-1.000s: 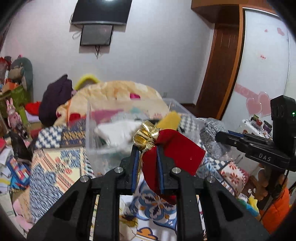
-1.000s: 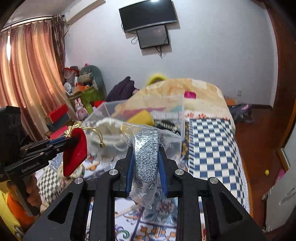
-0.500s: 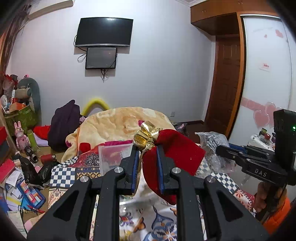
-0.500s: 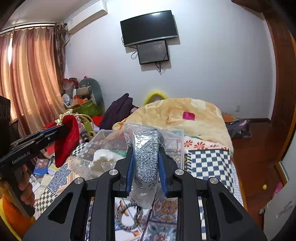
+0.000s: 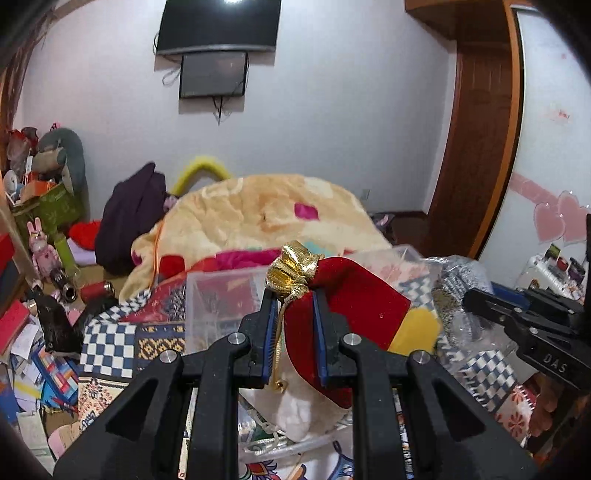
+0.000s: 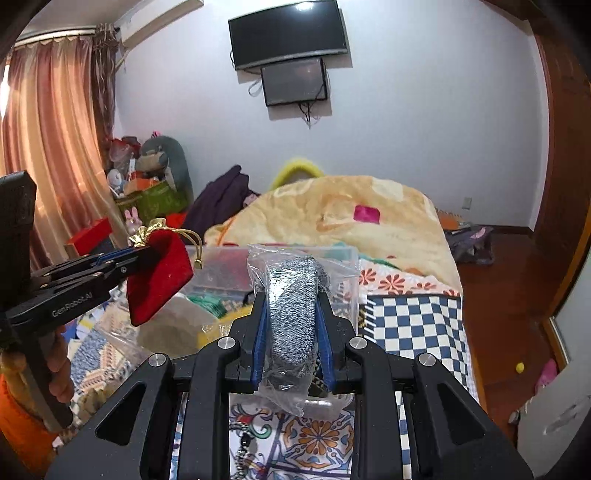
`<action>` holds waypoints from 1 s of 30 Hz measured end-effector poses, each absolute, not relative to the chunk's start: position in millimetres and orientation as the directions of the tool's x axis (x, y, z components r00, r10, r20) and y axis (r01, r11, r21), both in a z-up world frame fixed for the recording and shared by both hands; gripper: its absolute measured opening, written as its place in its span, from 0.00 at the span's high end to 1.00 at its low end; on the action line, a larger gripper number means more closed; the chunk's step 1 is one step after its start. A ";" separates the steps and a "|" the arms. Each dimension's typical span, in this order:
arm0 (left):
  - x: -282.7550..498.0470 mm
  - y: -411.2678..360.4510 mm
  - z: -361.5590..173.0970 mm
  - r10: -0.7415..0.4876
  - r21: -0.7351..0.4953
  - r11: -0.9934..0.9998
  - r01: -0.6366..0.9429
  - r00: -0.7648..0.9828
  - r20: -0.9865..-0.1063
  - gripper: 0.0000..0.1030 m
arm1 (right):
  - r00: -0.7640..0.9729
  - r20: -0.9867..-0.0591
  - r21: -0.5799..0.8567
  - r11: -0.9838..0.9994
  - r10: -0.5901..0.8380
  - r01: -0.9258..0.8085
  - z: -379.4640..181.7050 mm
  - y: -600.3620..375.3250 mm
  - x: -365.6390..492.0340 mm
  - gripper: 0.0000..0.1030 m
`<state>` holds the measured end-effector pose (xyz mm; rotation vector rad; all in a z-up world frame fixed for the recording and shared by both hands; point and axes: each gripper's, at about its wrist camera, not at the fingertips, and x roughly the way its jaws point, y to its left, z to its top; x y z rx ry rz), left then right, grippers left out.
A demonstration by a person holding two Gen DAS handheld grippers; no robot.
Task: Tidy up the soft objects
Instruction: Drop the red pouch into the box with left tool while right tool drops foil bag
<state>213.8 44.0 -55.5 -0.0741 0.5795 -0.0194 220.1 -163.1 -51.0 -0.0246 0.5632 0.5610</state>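
Observation:
My left gripper [image 5: 294, 295] is shut on a red velvet pouch [image 5: 354, 310] with a gold drawstring top, held in the air above a clear plastic bin [image 5: 218, 295]. The pouch also shows in the right wrist view [image 6: 159, 273], left of centre. My right gripper [image 6: 290, 299] is shut on a clear bag of grey-speckled knit fabric [image 6: 291, 306], held above the same bin [image 6: 221, 269]. In the left wrist view that bag [image 5: 458, 284] and the right gripper [image 5: 469, 297] sit at the right. A white soft item [image 5: 306, 406] and a yellow one [image 5: 417, 332] lie below.
The bin stands on a bed with a patterned cover [image 6: 413, 325] and a beige blanket [image 6: 332, 218]. Clutter, toys and boxes [image 5: 40, 258] fill the floor at the left. A wooden door [image 5: 476, 147] is at the right, a wall TV [image 6: 288, 33] ahead.
Both grippers have tilted back down and moved closer to the bin, still holding the pouch and the bag. The bin's contents show below again.

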 end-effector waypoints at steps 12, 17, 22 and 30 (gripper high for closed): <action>228.9 37.5 -86.5 -0.008 0.000 1.000 0.011 0.782 -0.623 0.83 | 0.662 -0.580 0.106 0.849 0.475 -0.517 -72.2 -150.5 228.0 0.78; 223.4 37.6 -83.4 -0.024 -0.005 1.000 0.026 0.781 -0.624 0.71 | 0.664 -0.593 0.082 0.855 0.455 -0.512 -74.2 -148.4 227.6 0.77; 204.6 37.9 -74.6 -0.031 0.000 0.999 0.039 0.808 -0.589 0.54 | 0.669 -0.585 0.079 0.853 0.459 -0.516 -65.8 -152.1 221.9 0.76; 164.3 33.3 -46.4 -0.064 -0.005 0.997 0.072 0.855 -0.514 0.35 | 0.705 -0.501 0.071 0.835 0.503 -0.545 -39.4 -158.9 189.2 0.43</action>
